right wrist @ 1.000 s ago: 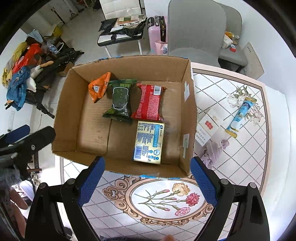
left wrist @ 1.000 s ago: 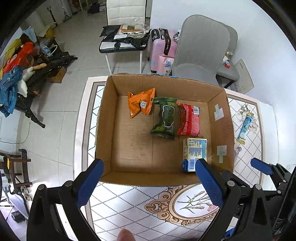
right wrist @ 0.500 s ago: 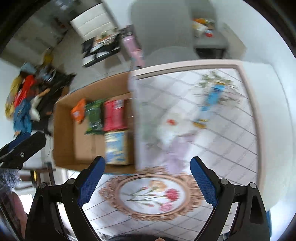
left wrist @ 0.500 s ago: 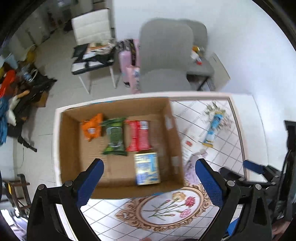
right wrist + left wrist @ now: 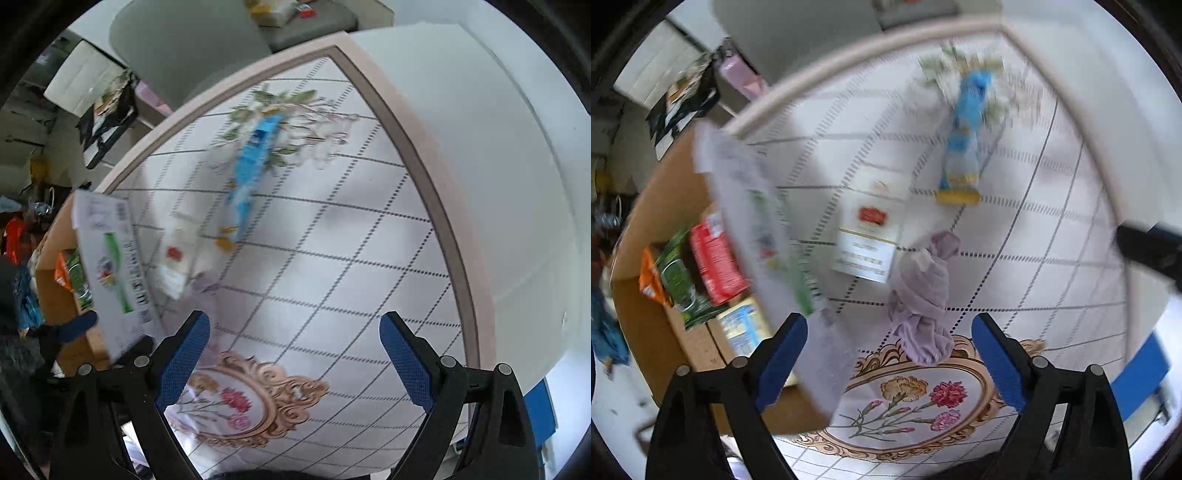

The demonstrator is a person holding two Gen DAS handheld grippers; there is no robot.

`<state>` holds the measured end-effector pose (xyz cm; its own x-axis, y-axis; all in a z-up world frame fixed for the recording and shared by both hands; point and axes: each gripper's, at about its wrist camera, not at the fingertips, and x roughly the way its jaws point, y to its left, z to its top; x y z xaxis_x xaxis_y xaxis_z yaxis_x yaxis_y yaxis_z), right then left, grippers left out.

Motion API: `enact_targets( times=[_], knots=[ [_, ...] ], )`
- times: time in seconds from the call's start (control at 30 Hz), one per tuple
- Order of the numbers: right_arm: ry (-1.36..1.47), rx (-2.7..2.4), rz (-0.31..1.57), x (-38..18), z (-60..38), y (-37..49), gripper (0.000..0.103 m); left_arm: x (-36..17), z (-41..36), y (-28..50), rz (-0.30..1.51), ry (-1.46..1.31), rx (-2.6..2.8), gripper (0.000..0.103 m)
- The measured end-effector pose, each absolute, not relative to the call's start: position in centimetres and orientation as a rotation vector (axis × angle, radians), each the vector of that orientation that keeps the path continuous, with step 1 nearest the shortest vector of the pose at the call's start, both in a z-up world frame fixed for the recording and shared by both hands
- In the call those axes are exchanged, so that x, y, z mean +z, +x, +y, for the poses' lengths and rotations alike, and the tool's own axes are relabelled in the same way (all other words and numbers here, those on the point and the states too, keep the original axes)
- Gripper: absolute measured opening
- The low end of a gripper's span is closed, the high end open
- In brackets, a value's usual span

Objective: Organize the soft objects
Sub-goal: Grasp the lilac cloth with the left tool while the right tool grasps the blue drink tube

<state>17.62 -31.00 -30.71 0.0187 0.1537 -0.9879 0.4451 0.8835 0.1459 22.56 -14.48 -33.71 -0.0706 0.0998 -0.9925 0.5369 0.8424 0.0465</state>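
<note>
Left tool [image 5: 888, 363] spread wide with nothing between its pads, hanging over the patterned bench [image 5: 1052, 258]. Right tool [image 5: 293, 360] just as wide and bare. Just ahead of the left one lies the knotted lilac cloth [image 5: 923, 295], touching the white packet [image 5: 868, 236] beyond it. Cardboard box [image 5: 639, 321] off to the left, snack packs inside. Farther back, the blue tube [image 5: 964, 136], blurred

A grey upholstered chair [image 5: 192, 48] stands at twelve o'clock beyond the desk [image 5: 498, 166], against a white wall; a white padded chair [image 5: 81, 86] sits at ten o'clock.
</note>
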Motion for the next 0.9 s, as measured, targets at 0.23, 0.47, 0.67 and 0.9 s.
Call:
enact_targets(
  times=[0.23, 0.47, 0.67, 0.9],
  knots=[
    [0.522, -0.182, 1.573, -33.1, -32.5, 19.7, 0.095, -41.0, -17.5, 21.3, 1.7, 0.719, -0.31, 0.065],
    [0.608, -0.069, 1.621, -37.4, -30.9, 26.2, 0.093, -43.2, -15.7, 21.6, 1.748, 0.627, -0.201, 0.039],
    [0.583, -0.068, 1.726, -42.4, -28.9, 32.1, 0.076, -43.3, -14.7, 21.6, 1.77, 0.55, -0.157, 0.039],
    [0.427, -0.118, 1.794, -44.0, -26.5, 33.9, 0.034, -43.2, -13.8, 22.0, 1.771, 0.524, -0.145, 0.039]
  ],
)
